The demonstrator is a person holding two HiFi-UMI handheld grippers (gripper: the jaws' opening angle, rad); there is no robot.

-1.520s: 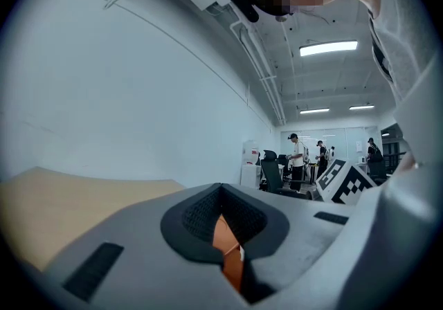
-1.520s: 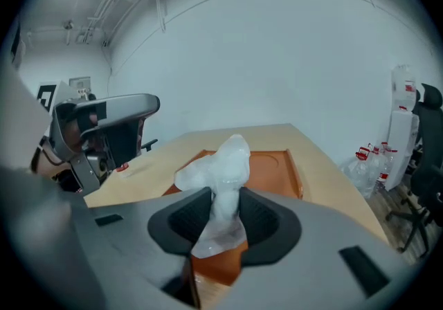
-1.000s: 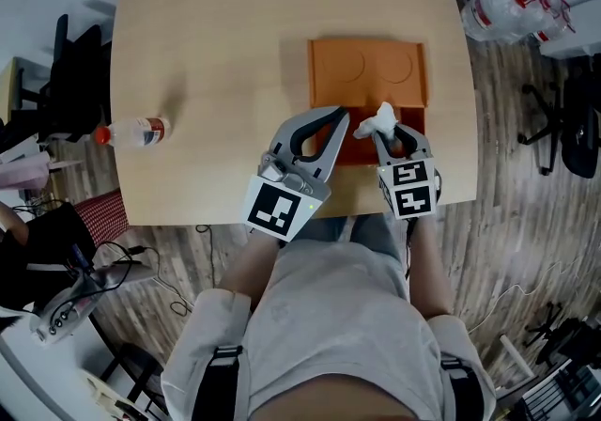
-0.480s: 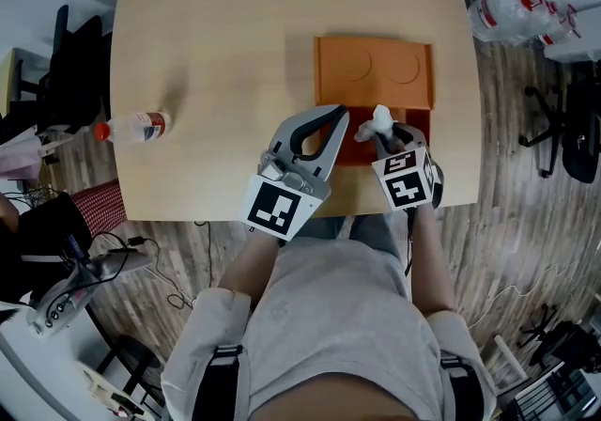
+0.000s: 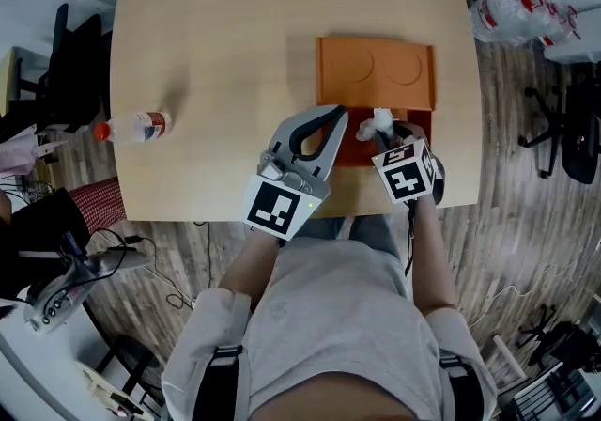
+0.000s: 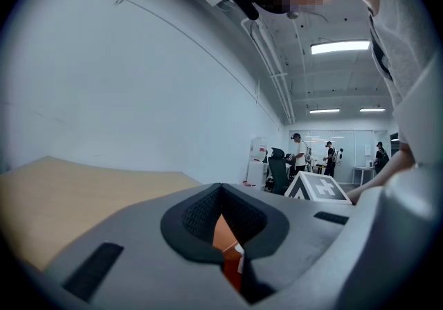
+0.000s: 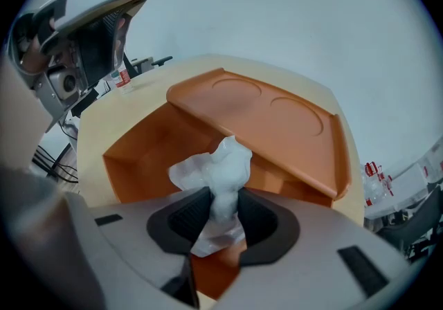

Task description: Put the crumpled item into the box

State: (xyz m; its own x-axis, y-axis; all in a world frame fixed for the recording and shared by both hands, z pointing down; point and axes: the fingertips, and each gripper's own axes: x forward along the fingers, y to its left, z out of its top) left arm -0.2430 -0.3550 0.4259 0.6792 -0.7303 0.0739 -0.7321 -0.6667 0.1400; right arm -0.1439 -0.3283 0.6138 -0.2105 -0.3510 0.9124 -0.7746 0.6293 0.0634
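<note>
Holding the tissue (image 7: pixel 216 167) tight, your right gripper (image 7: pixel 220 217) has its jaws closed on the lower part of it. The puffy white top sticks out past the tips. You point those jaws steeply down, so the open box (image 7: pixel 142 146) lies right beyond them, with its orange floor under the tissue. I think that is why you hold it this way: when the jaws let go, the tissue should drop straight in. The lid (image 7: pixel 277 118) lies flipped back on the far side of the jaws, so nothing blocks the drop.

Your left gripper (image 6: pixel 223 236) has its jaws shut together, and I see nothing held in them. A bit of orange shows through the thin slit between them, so the box is just ahead of those tips. My guess is you park it there, level and close to the box's side, to stop the box from sliding.

The tissue is not in the box yet. It hangs over it. Next, I think, you go a bit lower and open the right jaws.
</note>
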